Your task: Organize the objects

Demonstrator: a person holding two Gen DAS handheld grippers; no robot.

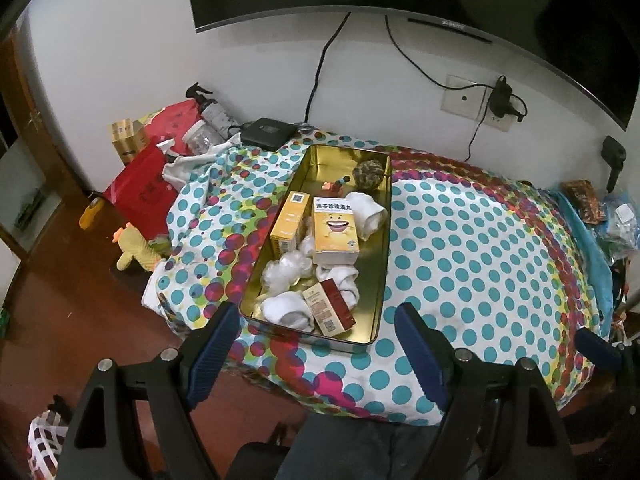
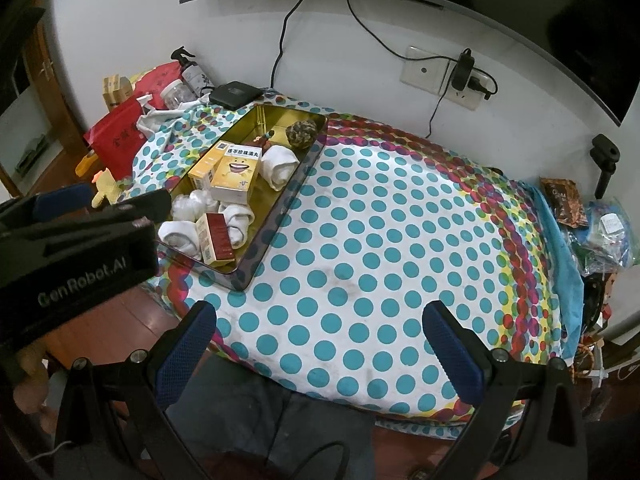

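Right gripper point(image 2: 320, 344) wide open, empty, above dotted cloth point(image 2: 380, 240). Gold tin tray point(image 2: 280, 196) at left on cloth holds yellow smiley box point(image 2: 234, 178), red box point(image 2: 218, 242), white socks point(image 2: 280, 166), rope ball point(image 2: 301, 133). Left gripper body point(image 2: 76, 248) (fingertips hidden) beside tray.

- My table point(image 2: 380, 240) wears a dotted cloth point(image 2: 400, 200), teal spots on white.
- A gold tin tray point(image 2: 276, 216) sits on the cloth at ten o'clock.
- A black box point(image 2: 234, 94) lies just past the tray, at eleven o'clock.
- Snack packets point(image 2: 560, 200) lie at three o'clock.
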